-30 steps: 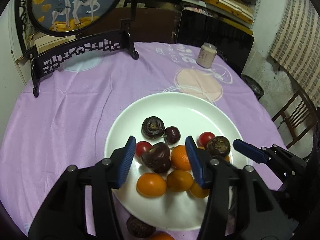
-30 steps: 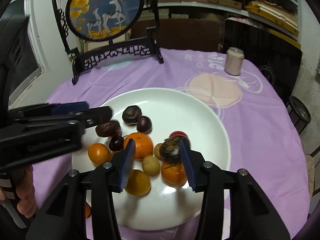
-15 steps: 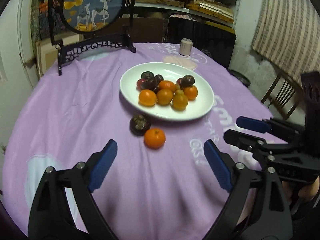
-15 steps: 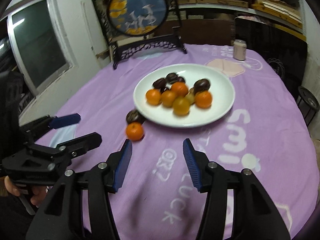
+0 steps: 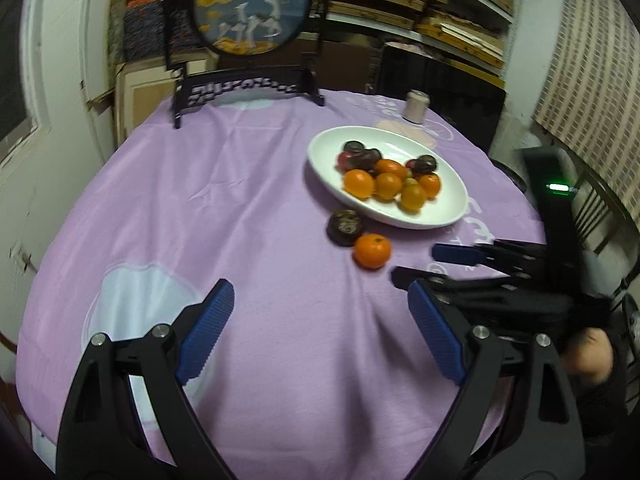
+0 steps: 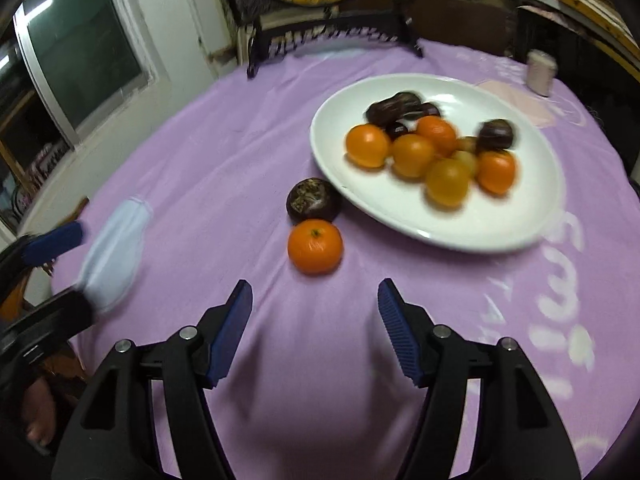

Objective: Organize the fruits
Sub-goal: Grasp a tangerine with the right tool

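Note:
A white plate [image 5: 440,216] [image 6: 520,216] holds several oranges and dark fruits on the purple tablecloth. A loose orange [image 5: 371,251] [image 6: 315,246] and a dark round fruit [image 5: 345,227] [image 6: 313,201] lie on the cloth just in front of the plate. My left gripper [image 5: 320,328] is open and empty, low over the near cloth. My right gripper [image 6: 315,320] is open and empty, a short way in front of the loose orange. The right gripper also shows in the left wrist view [image 5: 436,264], and the left gripper shows at the left edge of the right wrist view [image 6: 52,268].
A black stand with a round deer picture [image 5: 250,4] stands at the table's back. A small pale jar [image 5: 416,106] [image 6: 541,67] sits behind the plate. A pale patch [image 6: 114,254] marks the cloth at the left. A wooden chair [image 5: 604,216] is at the right.
Both grippers have drawn back from over the plate towards the near side of the table. The left gripper has opened wider. The loose orange and dark fruit have come into view.

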